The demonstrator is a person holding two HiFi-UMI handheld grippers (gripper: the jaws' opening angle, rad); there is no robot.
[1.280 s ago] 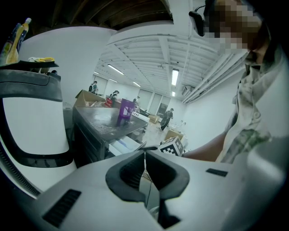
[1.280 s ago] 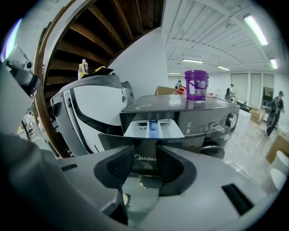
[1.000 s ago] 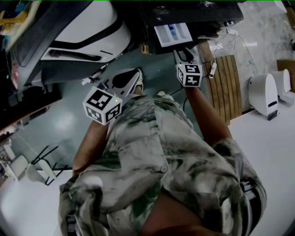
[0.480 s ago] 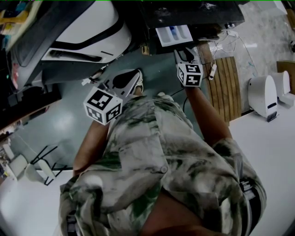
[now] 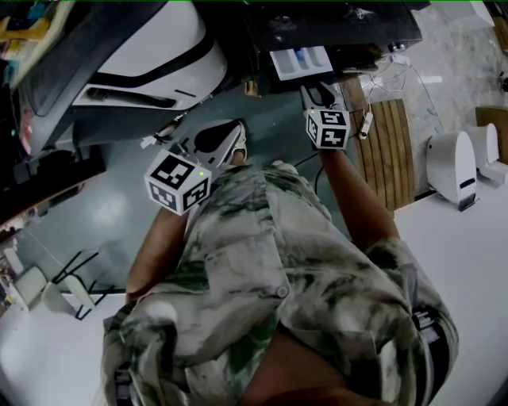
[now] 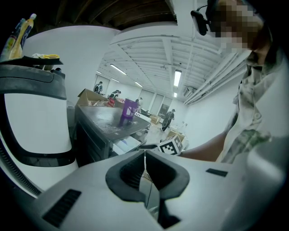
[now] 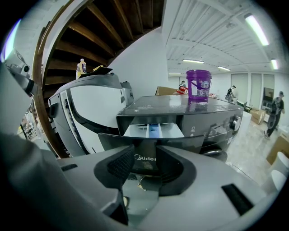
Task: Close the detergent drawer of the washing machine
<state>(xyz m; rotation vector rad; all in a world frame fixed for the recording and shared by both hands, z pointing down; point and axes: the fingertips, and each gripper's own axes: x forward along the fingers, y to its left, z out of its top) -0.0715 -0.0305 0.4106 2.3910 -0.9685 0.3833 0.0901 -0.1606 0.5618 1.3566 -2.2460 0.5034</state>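
Head view puts the washing machine (image 5: pixel 333 20) at the top centre of the frame, its dark lid seen from above, with the detergent drawer (image 5: pixel 300 60) pulled out toward me: a white tray with a blue compartment in the middle. My right gripper (image 5: pixel 317 93) sits just below the drawer's front edge, marker cube behind it, pointing up the frame at the drawer. My left gripper (image 5: pixel 226 136) hangs well apart from it, left of centre over the teal floor (image 5: pixel 95 206), angled toward the upper right. A large white appliance (image 5: pixel 151 47) fills the upper left, and a slatted wooden panel (image 5: pixel 390 143) lies to the right of my right arm. In the right gripper view the drawer (image 7: pixel 153 131) is dead ahead in the middle of the frame, its dark front panel with the brand print showing in the gap between the jaws; the right gripper (image 7: pixel 149 164) has its jaws moderately wide apart and grips nothing, and I cannot tell whether the tips touch the panel. A purple bucket (image 7: pixel 198 85) stands on the machine's lid at upper right. In the left gripper view the left gripper (image 6: pixel 144 158) has its jaws pressed together with nothing between them, aimed past the machine into the room.
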